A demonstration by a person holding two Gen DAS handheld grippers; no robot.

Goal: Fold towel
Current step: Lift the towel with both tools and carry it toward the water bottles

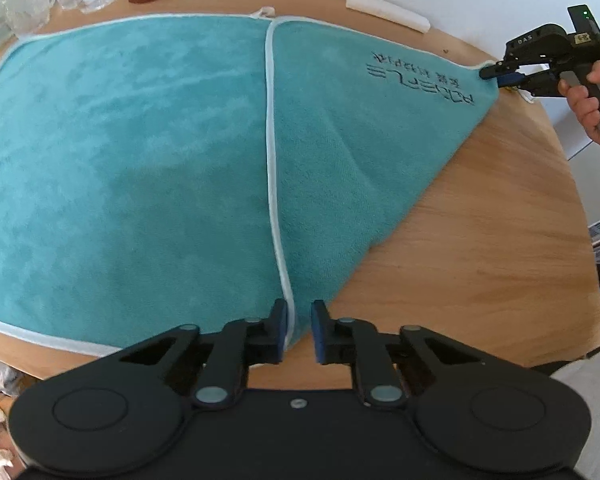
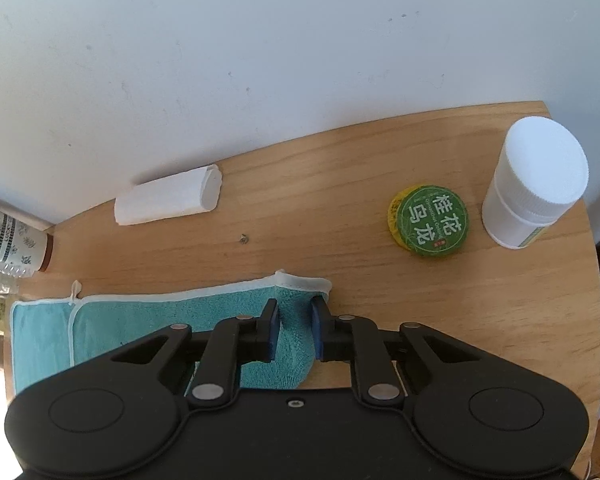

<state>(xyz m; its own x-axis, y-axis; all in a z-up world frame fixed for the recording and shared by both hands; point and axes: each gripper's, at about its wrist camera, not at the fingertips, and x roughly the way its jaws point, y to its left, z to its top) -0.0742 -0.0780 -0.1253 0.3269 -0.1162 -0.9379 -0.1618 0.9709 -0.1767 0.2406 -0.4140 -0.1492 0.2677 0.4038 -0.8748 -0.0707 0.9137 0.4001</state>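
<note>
Teal towel spread flat on wood table, right part already doubled over w/ white hem running 12-to-6. At 6 o'clock in left view, left gripper part open, corner of flap lying btwn jaws, not pinched yet. At 3 o'clock, right gripper closed on far corner; own cam confirms cloth clamped. Risk: lifting before left closes, so corner drops, fold skews. Green tin and white bottle at 2 o'clock close enough to get swept.
</note>
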